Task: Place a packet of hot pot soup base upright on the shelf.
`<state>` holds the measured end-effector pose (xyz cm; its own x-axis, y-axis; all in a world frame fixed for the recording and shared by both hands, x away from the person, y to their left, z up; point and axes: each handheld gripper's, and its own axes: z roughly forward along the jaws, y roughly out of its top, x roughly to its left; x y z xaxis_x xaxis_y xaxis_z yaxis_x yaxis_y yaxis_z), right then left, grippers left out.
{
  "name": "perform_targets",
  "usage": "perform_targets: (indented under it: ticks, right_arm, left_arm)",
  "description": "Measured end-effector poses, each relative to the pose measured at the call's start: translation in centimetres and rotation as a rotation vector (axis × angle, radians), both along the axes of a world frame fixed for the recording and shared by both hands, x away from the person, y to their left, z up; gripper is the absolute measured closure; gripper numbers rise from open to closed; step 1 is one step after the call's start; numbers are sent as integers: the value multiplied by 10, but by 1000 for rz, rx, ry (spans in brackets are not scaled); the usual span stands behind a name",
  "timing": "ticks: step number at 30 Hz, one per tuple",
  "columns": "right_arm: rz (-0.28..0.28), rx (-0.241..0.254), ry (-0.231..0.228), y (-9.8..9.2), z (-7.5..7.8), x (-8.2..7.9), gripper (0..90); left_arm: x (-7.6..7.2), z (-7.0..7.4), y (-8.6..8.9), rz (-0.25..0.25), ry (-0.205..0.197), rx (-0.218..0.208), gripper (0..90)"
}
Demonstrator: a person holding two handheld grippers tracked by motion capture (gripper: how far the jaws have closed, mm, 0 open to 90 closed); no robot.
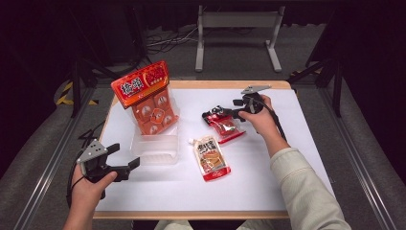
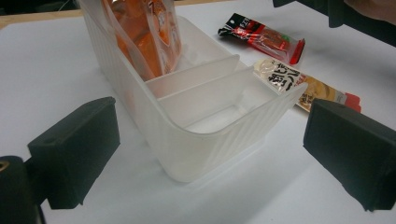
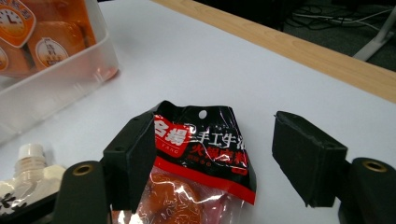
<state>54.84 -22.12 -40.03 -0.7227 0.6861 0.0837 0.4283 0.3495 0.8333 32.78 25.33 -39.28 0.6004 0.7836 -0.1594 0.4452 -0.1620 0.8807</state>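
The right gripper (image 3: 212, 158) is standing released, its two black jaws spread wide and straddling the top edge of the red-and-black snack packet (image 3: 201, 154) without pinching it. In the right gripper view the left-hand jaw is lying just against the packet's black header, low in the frame, while the right-hand jaw is hanging well clear of it over bare white table (image 3: 187, 60). In the high view that packet (image 1: 224, 125) is lying flat a little right of centre, with the right gripper (image 1: 221, 113) reaching in from the right.

To grip well, I judge the claw should be sliding further over the header so both pads meet the stiff sealed band rather than the soft bulging belly, then squeezing gently so the film is not crumpling or slipping out.

Just below and left of it in the high view, the spouted pouch (image 1: 211, 157) is resting on the table, apart from the packet. Further left, the clear divided bin (image 1: 155, 148) is holding the tall orange bag (image 1: 148, 96) upright in its far compartment; the nearer compartments are looking free.

The left gripper (image 1: 125, 155) is also released at the lower left of the high view, jaws apart, pointing at the bin (image 2: 205, 144) and touching nothing.
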Motion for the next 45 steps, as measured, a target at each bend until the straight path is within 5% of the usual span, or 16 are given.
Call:
perform_targets:
  ticks: [4,8,14,20,25,28,31,37,41,45]
  right_arm:
    - [-17,-17,31,1,-8,5,319]
    - [-32,-40,56,2,-15,9,317]
    - [-67,-28,102,3,-25,15,315]
    - [-71,-77,121,6,-33,19,316]
    - [-84,-55,149,11,-34,21,292]
    - [-93,3,168,14,-38,21,278]
    - [-99,-28,161,20,-43,21,282]
    - [-111,-32,150,20,-43,19,479]
    - [-107,-80,94,20,-44,17,604]
    - [-97,-121,100,20,-40,14,744]
  left_arm:
    - [3,-4,-1,-27,23,-46,44]
    - [4,-5,-1,-15,17,-18,44]
    - [4,-5,0,-10,13,-17,43]
    - [4,-5,-4,-37,7,-32,42]
    - [5,-5,-4,-41,4,-30,41]
    - [5,-5,-5,-46,11,-36,41]
    - [5,-6,-5,-51,12,-29,41]
    - [6,-6,-6,-49,10,-14,41]
    - [6,-7,-6,-60,12,-13,45]
    - [6,-7,-7,-62,8,-12,46]
